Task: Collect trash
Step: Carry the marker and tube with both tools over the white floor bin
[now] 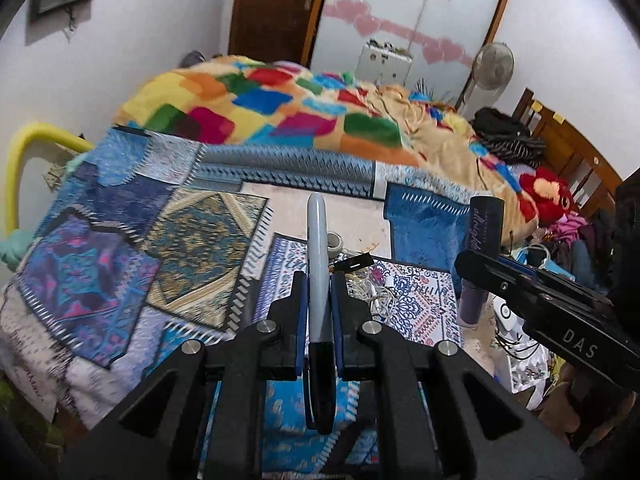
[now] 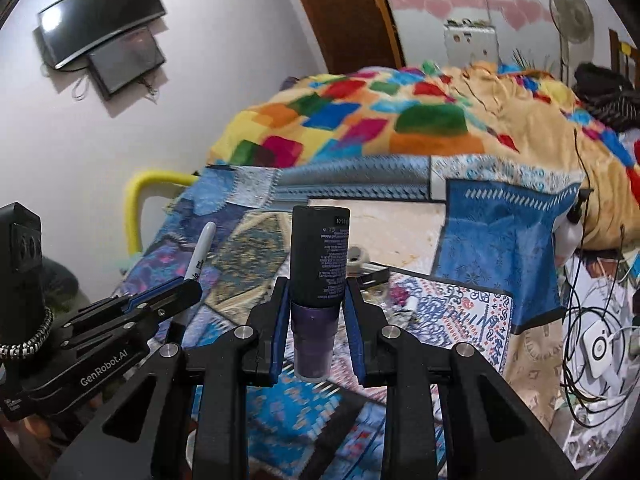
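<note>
My left gripper [image 1: 319, 280] is shut on a grey marker pen [image 1: 318, 248] with a black cap, which stands upright between the blue pads. It shows again in the right wrist view at the left, where the left gripper [image 2: 182, 290] holds the marker [image 2: 200, 250] tilted. My right gripper [image 2: 318, 292] is shut on a dark cylindrical bottle [image 2: 319, 256] with a purple lower part and small white print. In the left wrist view the right gripper [image 1: 478, 258] carries the same bottle [image 1: 482, 226] at the right. Both are raised above the patterned cloths.
A bed with a colourful patchwork blanket [image 1: 280, 112] and blue patterned cloths [image 1: 120, 248] fills the middle. A tape roll [image 1: 334, 242], tangled white cables [image 1: 372, 292] and small items lie on a mat. A fan [image 1: 492, 66], wardrobe, wall screens [image 2: 104, 28] and cluttered cables [image 2: 596, 344] surround.
</note>
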`<state>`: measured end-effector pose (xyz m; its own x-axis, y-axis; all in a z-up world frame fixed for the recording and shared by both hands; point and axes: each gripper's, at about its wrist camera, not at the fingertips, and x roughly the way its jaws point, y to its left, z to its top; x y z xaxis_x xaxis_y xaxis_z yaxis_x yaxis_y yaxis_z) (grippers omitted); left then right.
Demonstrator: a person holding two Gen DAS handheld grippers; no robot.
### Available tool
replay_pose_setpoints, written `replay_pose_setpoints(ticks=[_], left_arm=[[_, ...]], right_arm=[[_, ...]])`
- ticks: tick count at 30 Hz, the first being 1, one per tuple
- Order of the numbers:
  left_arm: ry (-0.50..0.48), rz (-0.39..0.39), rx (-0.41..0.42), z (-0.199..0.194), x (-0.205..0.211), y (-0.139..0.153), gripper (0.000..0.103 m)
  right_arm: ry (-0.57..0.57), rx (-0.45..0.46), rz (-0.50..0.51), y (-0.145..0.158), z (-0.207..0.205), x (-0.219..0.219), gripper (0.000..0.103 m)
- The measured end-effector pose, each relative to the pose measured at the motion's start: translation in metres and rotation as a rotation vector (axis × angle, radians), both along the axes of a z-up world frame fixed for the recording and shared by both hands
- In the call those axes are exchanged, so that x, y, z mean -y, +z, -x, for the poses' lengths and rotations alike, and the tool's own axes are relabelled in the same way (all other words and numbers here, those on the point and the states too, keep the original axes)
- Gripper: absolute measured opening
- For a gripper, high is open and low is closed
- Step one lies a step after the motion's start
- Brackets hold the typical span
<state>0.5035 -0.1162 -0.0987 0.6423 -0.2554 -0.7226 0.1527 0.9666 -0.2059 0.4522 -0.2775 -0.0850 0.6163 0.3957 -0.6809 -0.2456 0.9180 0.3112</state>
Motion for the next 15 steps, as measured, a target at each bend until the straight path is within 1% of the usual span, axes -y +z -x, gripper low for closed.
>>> replay_pose_setpoints(ticks=[2, 7, 10, 15], left_arm=[[0.02, 0.004, 0.016, 0.018, -0.012, 0.013, 0.01], [0.079, 0.001, 0.057, 0.066, -0.043, 0.042, 0.01], [0.112, 0.002, 0.07, 0.091, -0.062, 0.052, 0.01], [0.177, 0.005, 0.089, 0.138, -0.098, 0.063, 0.01]], right_arm=[[0.024, 0.019, 0.0, 0.013, 0.015, -0.01, 0.024], [0.083, 0.052, 0.001, 0.034, 0.049, -0.036, 0.024], [0.13, 0.071, 0.004, 0.045, 0.073, -0.056, 0.024], [0.2, 0.08, 0.0, 0.052, 0.106, -0.086, 0.024]])
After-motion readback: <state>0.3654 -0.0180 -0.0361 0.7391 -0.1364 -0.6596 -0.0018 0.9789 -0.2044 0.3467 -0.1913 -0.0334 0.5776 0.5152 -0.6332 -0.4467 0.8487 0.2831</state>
